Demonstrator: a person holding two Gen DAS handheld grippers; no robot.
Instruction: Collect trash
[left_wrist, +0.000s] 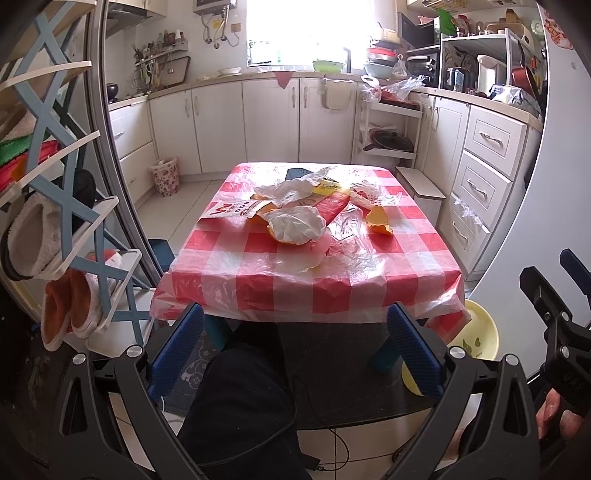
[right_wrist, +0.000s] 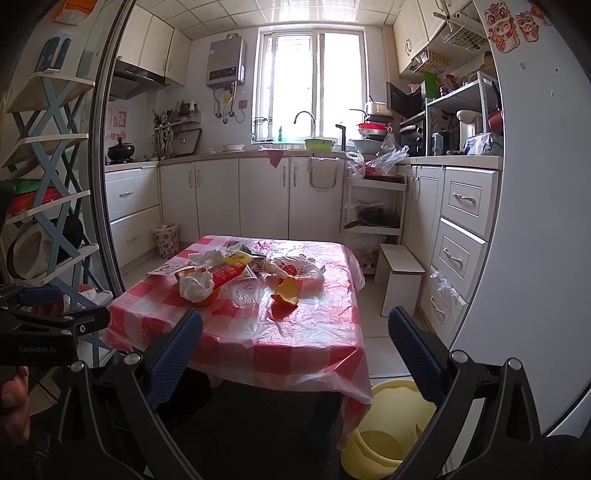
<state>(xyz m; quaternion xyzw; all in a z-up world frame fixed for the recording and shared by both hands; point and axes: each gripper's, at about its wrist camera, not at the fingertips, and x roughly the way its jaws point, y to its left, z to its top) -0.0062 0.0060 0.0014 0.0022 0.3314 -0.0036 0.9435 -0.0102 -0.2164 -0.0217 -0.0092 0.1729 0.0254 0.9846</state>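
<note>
A low table with a red-and-white checked cover (left_wrist: 258, 273) (right_wrist: 317, 332) carries a heap of trash: crumpled white tissue (left_wrist: 297, 223) (right_wrist: 195, 286) on orange peel, another orange peel (left_wrist: 378, 221) (right_wrist: 286, 291), a red carton (left_wrist: 328, 203) (right_wrist: 231, 275), clear plastic wrap (left_wrist: 347, 223) (right_wrist: 245, 293) and white plastic bags (left_wrist: 291, 186) (right_wrist: 295, 269). My left gripper (left_wrist: 295, 349) hangs open below the table's near edge. My right gripper (right_wrist: 295, 356) is open too, short of the table and holding nothing.
A yellow basin (left_wrist: 476, 334) (right_wrist: 388, 432) stands on the floor at the table's near right corner. A floral waste bin (left_wrist: 165, 175) (right_wrist: 166, 240) sits by the far-left cabinets. A shoe rack (left_wrist: 55, 206) lines the left, a white stool (right_wrist: 400, 273) and drawers the right.
</note>
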